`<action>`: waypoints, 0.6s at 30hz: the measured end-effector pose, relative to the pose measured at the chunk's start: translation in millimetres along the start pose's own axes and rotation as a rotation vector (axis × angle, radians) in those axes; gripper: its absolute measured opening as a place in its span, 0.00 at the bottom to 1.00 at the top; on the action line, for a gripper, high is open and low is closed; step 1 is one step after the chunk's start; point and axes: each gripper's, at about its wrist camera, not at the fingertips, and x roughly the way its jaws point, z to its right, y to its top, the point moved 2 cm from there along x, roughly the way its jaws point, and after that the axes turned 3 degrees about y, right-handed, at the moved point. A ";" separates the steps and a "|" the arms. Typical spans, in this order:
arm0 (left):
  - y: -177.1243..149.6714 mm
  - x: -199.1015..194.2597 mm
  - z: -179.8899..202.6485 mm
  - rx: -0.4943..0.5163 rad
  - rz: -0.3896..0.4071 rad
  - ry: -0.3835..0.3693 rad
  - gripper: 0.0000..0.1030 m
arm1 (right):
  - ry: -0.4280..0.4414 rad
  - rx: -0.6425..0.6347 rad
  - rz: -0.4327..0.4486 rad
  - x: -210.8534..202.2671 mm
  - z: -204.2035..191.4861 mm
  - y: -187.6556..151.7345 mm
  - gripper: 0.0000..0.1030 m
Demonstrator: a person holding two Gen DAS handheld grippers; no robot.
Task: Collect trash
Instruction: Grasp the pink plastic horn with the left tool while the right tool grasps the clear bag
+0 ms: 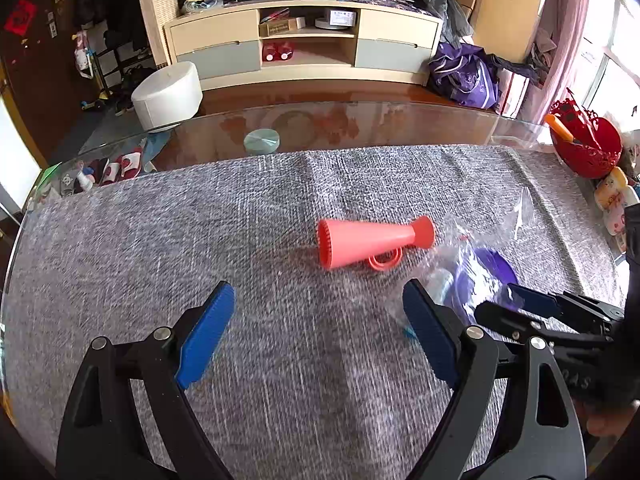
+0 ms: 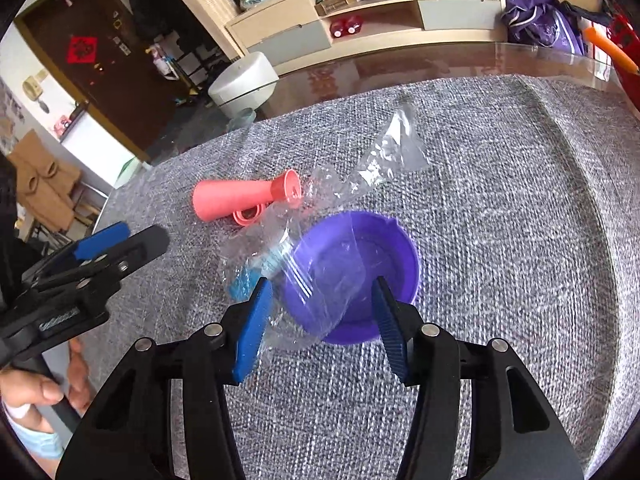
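A clear plastic wrapper lies crumpled across a purple bowl on the grey cloth; it also shows in the left wrist view, over the bowl. A pink toy horn lies on its side just left of the bowl, also in the right wrist view. My right gripper is open, its fingers on either side of the bowl's near rim and the wrapper. My left gripper is open and empty, a short way in front of the horn.
The grey cloth covers a glass table. A red basket and small bottles stand at the right edge. A pale round lid sits on the glass beyond the cloth. A white stool stands on the floor.
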 end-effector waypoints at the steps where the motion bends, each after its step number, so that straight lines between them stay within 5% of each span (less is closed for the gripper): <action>1: 1.7 2.9 0.6 0.002 -0.001 -0.001 0.79 | 0.004 -0.002 -0.006 1.8 -0.5 0.3 0.50; 9: 19.8 22.8 4.1 -0.005 -0.013 -0.025 0.79 | 0.005 -0.015 0.003 1.1 -1.2 0.7 0.09; 18: 27.2 42.1 23.8 0.013 -0.036 -0.052 0.79 | -0.009 -0.023 0.058 -37.5 18.6 -1.4 0.04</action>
